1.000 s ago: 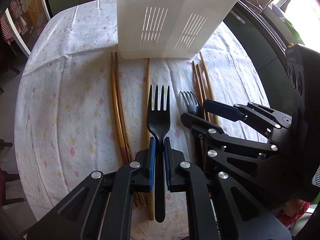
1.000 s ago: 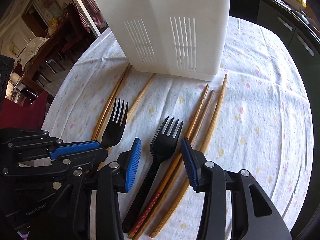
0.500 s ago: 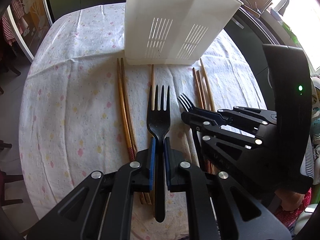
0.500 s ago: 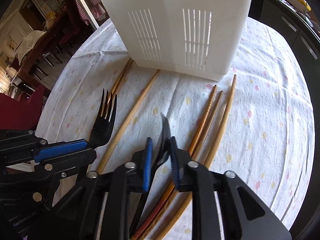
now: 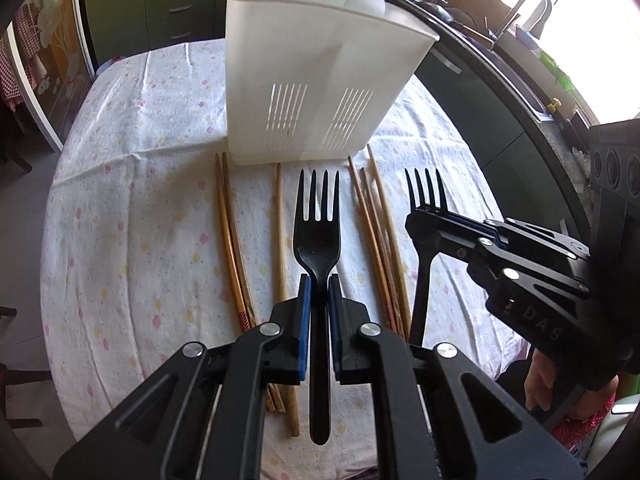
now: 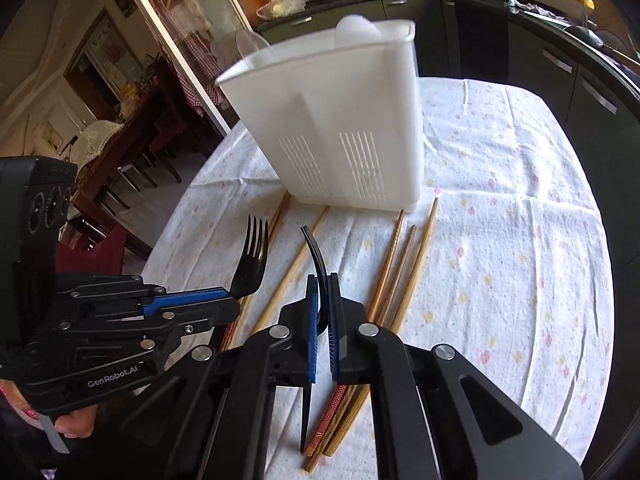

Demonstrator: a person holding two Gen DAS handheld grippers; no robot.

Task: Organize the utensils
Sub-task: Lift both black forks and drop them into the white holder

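Forks [image 5: 317,236], matte black plastic, four-tined, one clamped in each gripper [image 5: 318,320].

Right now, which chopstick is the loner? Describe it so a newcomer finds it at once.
Start at the tall white slotted plastic utensil caddy on the floral tablecloth. In the left wrist view, a single plain wooden chopstick runs toward the camera from the caddy's front edge, just left of the black plastic fork in the left gripper. Unlike the pair further left and the trio to the right, it lies alone.
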